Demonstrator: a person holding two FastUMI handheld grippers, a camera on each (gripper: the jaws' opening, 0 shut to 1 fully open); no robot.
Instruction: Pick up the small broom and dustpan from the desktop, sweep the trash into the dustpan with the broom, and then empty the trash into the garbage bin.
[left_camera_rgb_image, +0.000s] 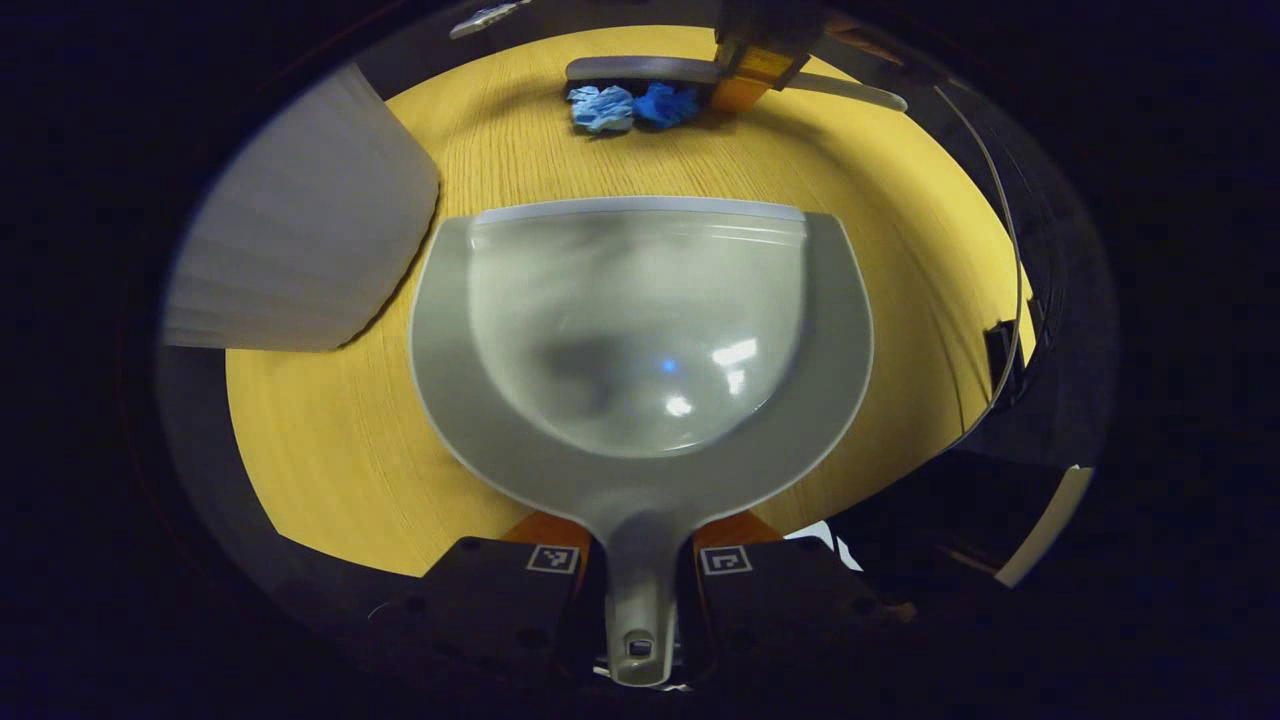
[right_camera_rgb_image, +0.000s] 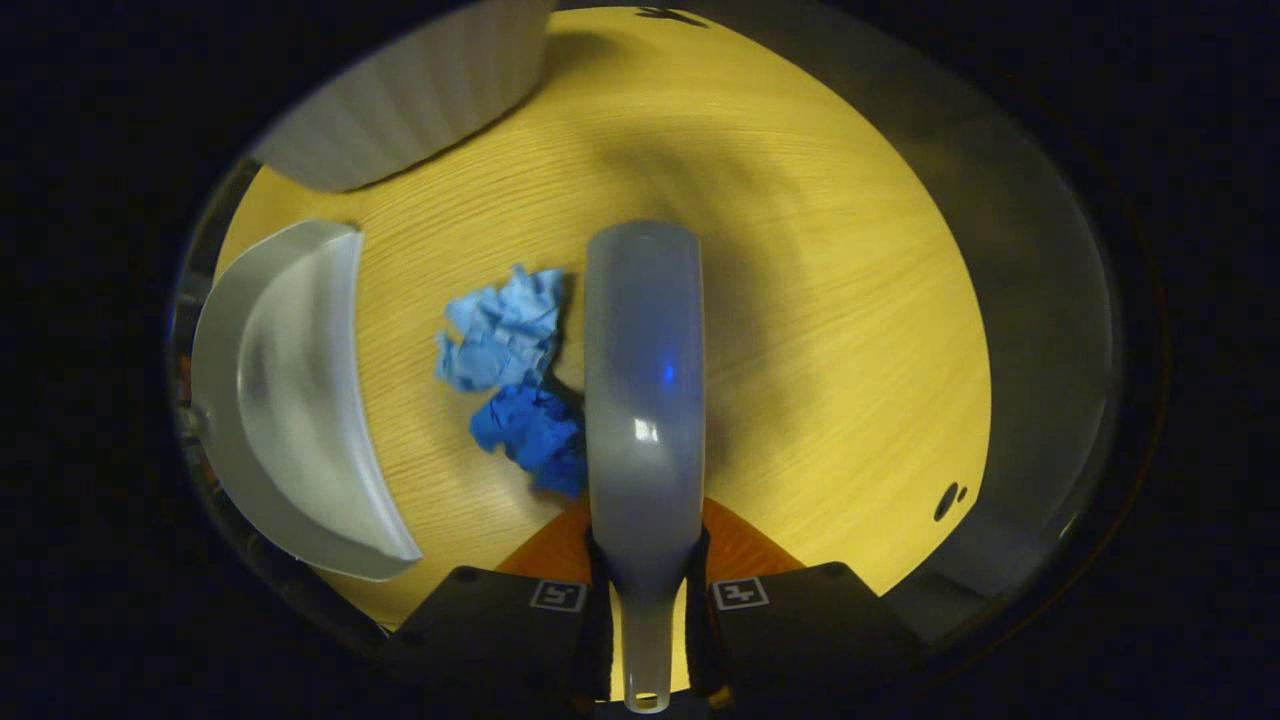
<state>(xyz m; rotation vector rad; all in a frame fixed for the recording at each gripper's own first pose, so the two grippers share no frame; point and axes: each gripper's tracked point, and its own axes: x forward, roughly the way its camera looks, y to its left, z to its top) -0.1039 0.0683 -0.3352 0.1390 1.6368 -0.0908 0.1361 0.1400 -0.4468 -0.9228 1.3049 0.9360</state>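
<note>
Left gripper (left_camera_rgb_image: 640, 600) is clamped on the dustpan (left_camera_rgb_image: 640, 340) handle, both fingers pressing its sides, pan held out ahead w/ its open lip facing the trash. Pan looks low over the yellow wood-grain worktop (left_camera_rgb_image: 330, 450); can't tell if the lip touches. Held that way presumably so debris can be pushed straight into the scoop.

Garbage bin (left_camera_rgb_image: 300, 220), pale and ribbed, stands on the worktop to one side of the pan, near but apart. Probably kept close so emptying is a short move.

Right gripper (right_camera_rgb_image: 645, 610) is closed tight on the small broom (right_camera_rgb_image: 645, 380) handle; broom head runs forward along the fingers, bristles not visible from above. Broom sits just beside the trash, on the side away from the dustpan (right_camera_rgb_image: 290, 400), so a sideways stroke would drive the trash toward the pan lip.

Trash = two crumpled pcs: light blue paper wad (right_camera_rgb_image: 500, 330) and darker blue wad (right_camera_rgb_image: 530, 430), touching each other, darker one against the broom edge. Both lie on the worktop between broom and pan, not yet in the pan.

Judgement: pick-up done, sweep stage at hand, pan appears empty.
</note>
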